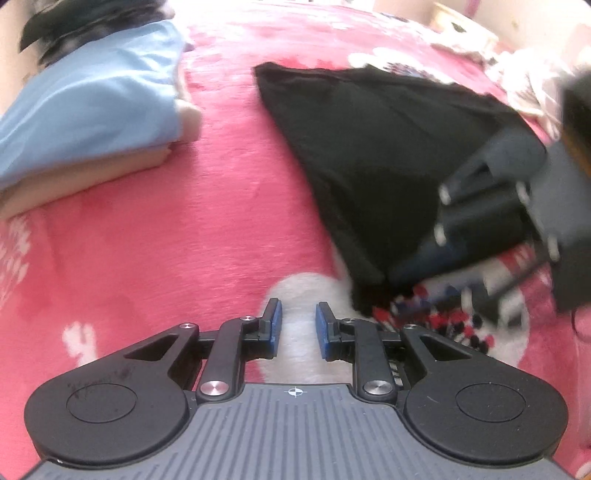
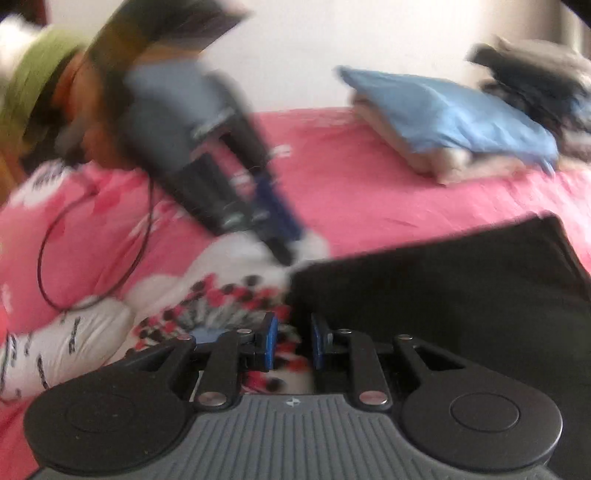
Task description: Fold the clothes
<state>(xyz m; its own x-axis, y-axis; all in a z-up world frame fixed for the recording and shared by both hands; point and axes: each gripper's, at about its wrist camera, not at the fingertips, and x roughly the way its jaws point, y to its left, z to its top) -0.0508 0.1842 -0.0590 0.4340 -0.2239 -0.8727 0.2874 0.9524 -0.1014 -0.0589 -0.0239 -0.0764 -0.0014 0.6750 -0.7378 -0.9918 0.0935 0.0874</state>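
Jaws of both grippers stand apart, holding nothing. Left gripper [image 1: 298,325] hovers low over the pink bedspread [image 1: 184,221], just beside the near corner of the black garment [image 1: 369,147]. Right gripper [image 2: 293,341] sits at the garment's edge. Garment lies folded flat on the bed; blue folded cloth [image 1: 92,99] rests well apart.

A bed covered by a pink blanket [image 1: 207,206] with white and dark-dotted flower prints fills the left wrist view. Directly on it, a folded black garment [image 1: 369,158] lies toward two o'clock. A folded stack topped with light blue cloth [image 1: 92,99] over beige layers sits at ten o'clock. Beyond it, at eleven o'clock, lies a blurred pile of dark clothes [image 1: 85,22].
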